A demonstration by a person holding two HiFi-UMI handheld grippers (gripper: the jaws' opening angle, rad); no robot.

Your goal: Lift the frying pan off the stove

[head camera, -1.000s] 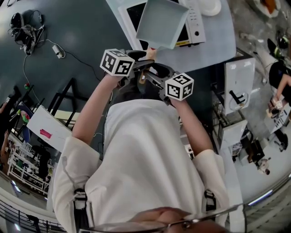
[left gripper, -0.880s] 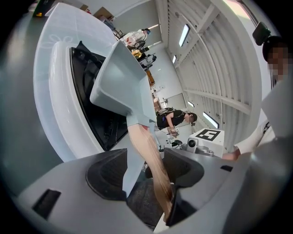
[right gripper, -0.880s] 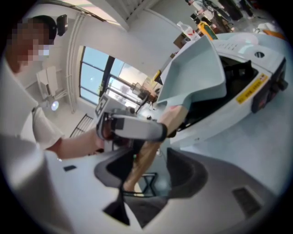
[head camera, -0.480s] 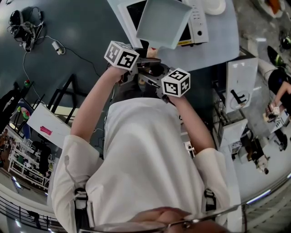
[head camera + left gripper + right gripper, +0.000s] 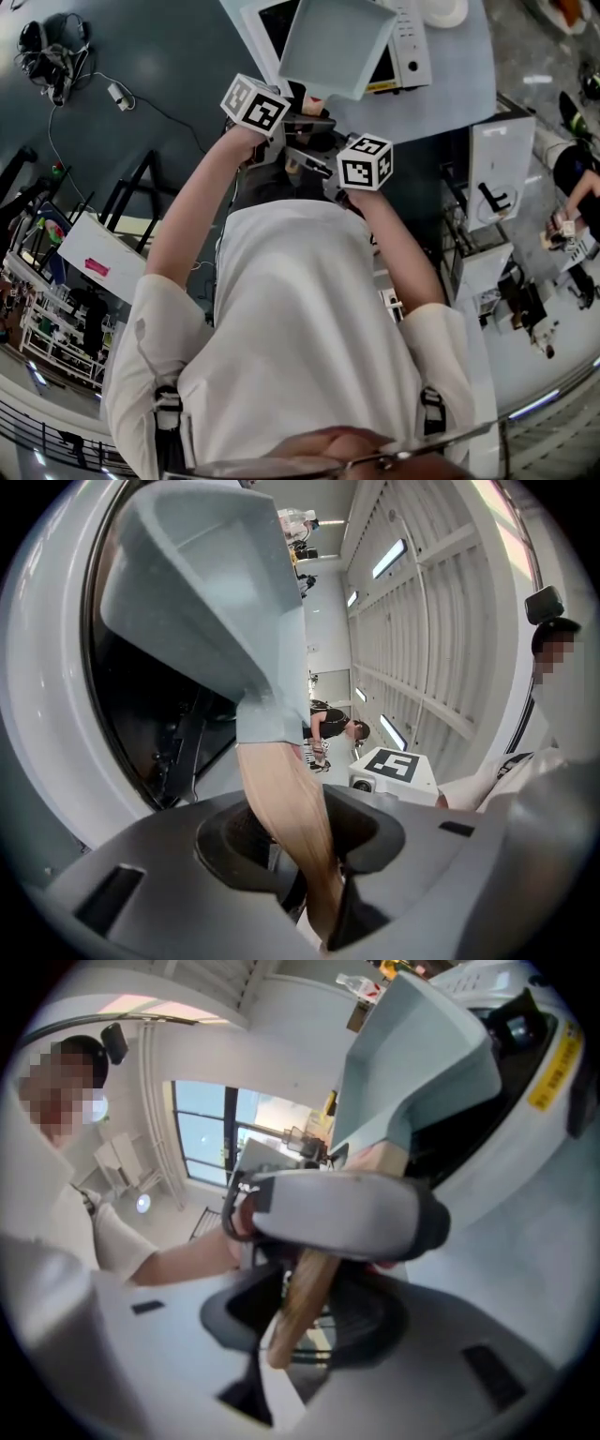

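A square grey-blue frying pan [image 5: 336, 42] sits on the white induction stove [image 5: 410, 52]. Its wooden handle [image 5: 312, 101] points toward me. My left gripper [image 5: 317, 122] and right gripper [image 5: 309, 155] both reach in around that handle. In the left gripper view the handle [image 5: 286, 799] runs down between the closing jaws of the left gripper [image 5: 309, 892], with dark gaps on both sides. In the right gripper view the handle's end [image 5: 300, 1307] lies between the right gripper's [image 5: 291, 1354] closing jaws, just behind the left gripper's grey body [image 5: 337, 1213]. The pan [image 5: 412, 1063] rises beyond.
The stove stands on a pale grey table [image 5: 455, 89] with a white bowl [image 5: 441, 11] at its far edge. A white cabinet [image 5: 497, 159] stands to the right. Cables and headphones [image 5: 56, 56] lie on the dark floor to the left.
Both grippers have moved forward up the handle toward the pan and drawn closer together. The pan still sits in the same place on the stove.
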